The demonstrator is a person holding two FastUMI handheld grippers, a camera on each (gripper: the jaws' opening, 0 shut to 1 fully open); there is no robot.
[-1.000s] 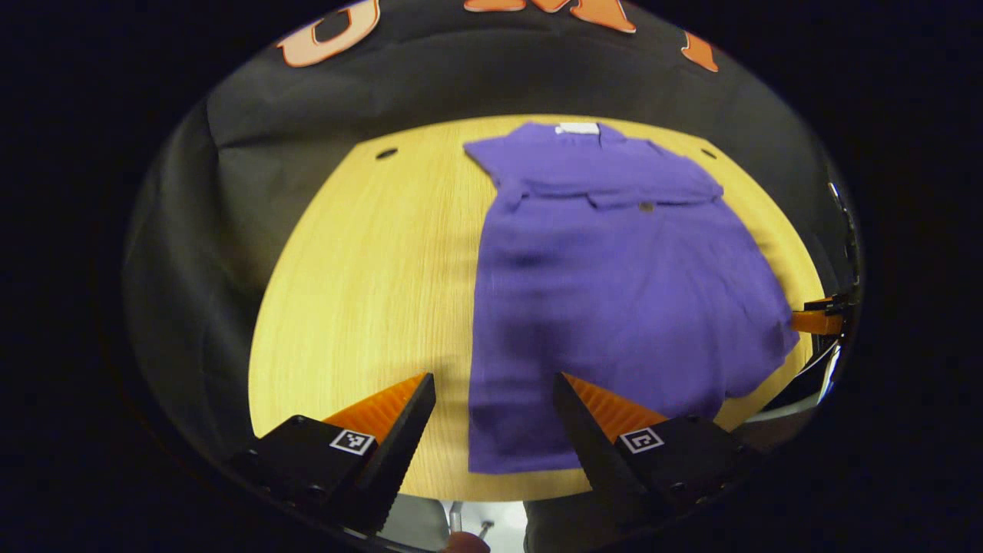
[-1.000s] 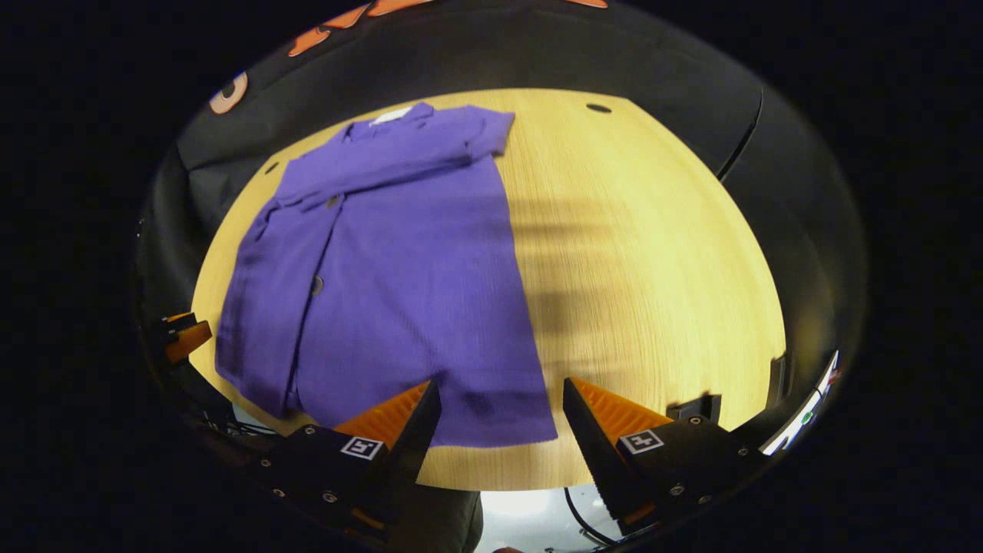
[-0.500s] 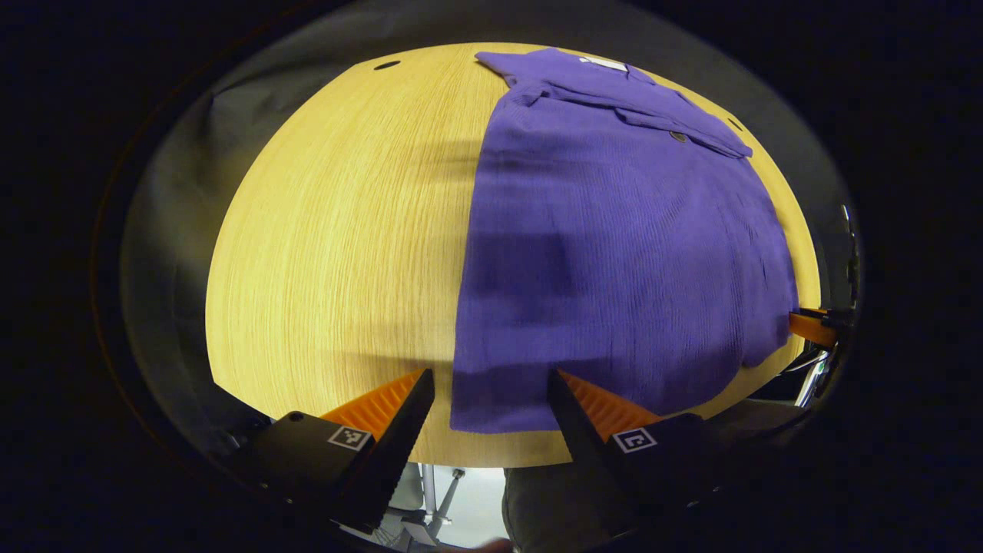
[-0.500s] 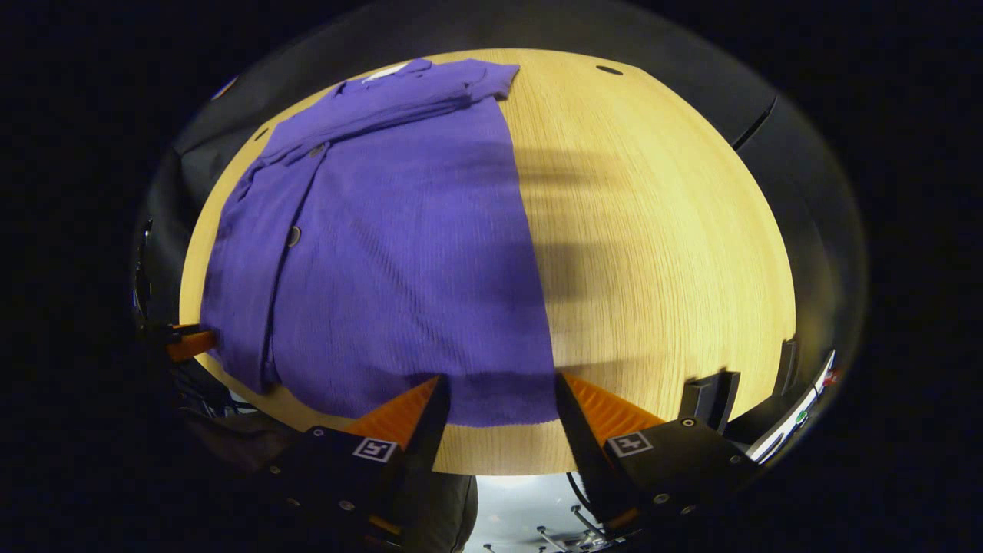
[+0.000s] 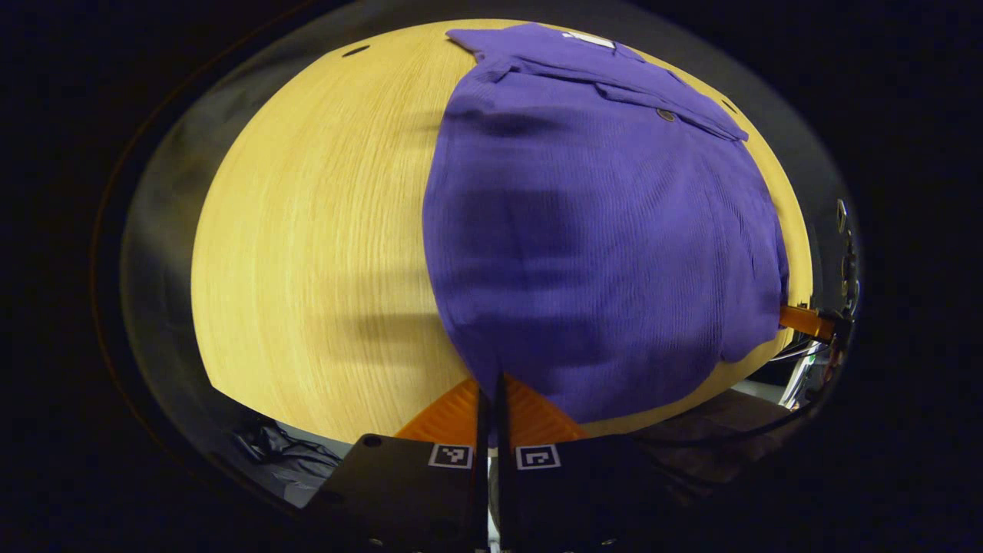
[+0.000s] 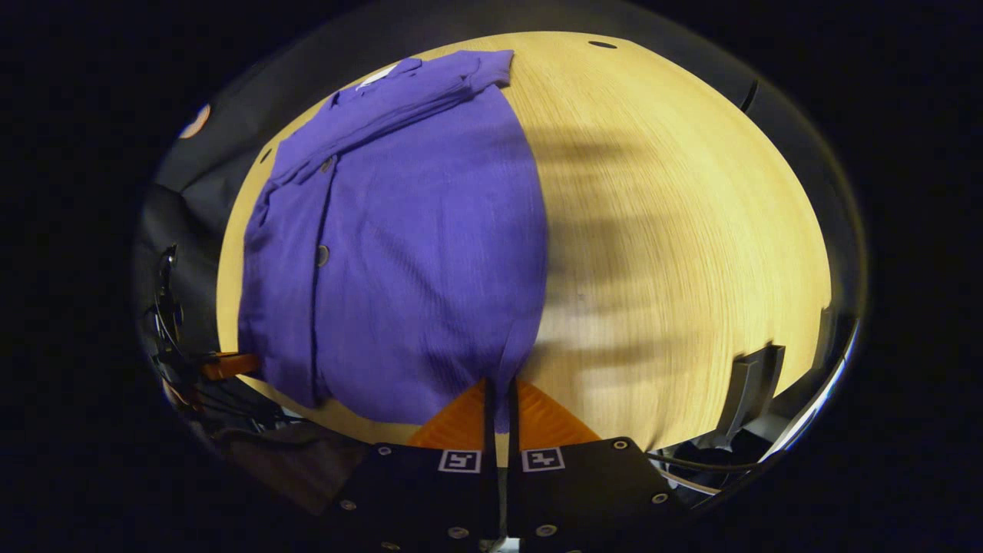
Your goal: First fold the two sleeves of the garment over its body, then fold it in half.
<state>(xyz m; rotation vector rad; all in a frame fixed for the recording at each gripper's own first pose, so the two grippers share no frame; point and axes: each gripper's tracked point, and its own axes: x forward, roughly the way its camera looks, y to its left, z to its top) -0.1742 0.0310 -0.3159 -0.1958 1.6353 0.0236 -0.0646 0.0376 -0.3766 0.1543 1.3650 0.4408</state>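
We see a purple shirt (image 5: 599, 230) lying flat on the yellow table (image 5: 307, 230), its sleeves folded over its body. Our left tool (image 5: 489, 392) is pinched tight on the shirt's near left corner. Our right tool (image 6: 499, 395) is pinched tight on the near right corner of the shirt (image 6: 415, 253), by the table (image 6: 676, 230) edge.
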